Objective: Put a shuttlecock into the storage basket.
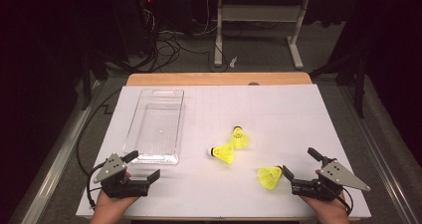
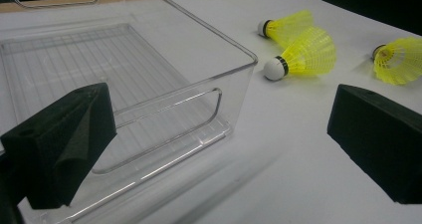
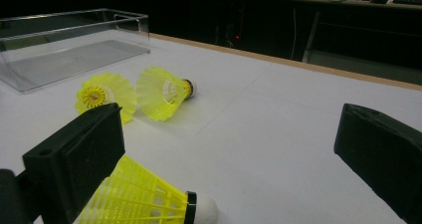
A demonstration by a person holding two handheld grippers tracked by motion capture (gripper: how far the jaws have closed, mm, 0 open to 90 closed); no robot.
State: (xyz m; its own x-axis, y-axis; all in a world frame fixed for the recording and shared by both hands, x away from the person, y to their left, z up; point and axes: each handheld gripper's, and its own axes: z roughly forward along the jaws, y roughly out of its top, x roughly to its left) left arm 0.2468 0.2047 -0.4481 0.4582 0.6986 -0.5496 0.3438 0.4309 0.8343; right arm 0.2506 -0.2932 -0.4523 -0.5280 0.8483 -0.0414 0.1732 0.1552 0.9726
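Note:
Three yellow shuttlecocks lie on the white table sheet [image 1: 298, 114]. One shuttlecock [image 1: 240, 137] [image 2: 291, 25] [image 3: 161, 92] is farthest back, a second [image 1: 224, 153] [image 2: 303, 52] [image 3: 104, 97] lies just in front of it, and a third [image 1: 269, 176] [image 2: 400, 59] [image 3: 144, 199] lies at the front right. My right gripper [image 1: 300, 163] [image 3: 224, 149] is open, its left jaw right beside the third shuttlecock. My left gripper [image 1: 144, 165] [image 2: 221, 114] is open and holds nothing, at the near corner of a clear plastic tray [image 1: 130, 129] [image 2: 234, 79] [image 3: 74, 45].
The clear tray has nothing in it and stands lengthwise on the left half of the table. The table's wooden far edge [image 1: 219, 78] shows beyond the sheet. Past it are dark floor, cables and a white desk frame [image 1: 259, 15].

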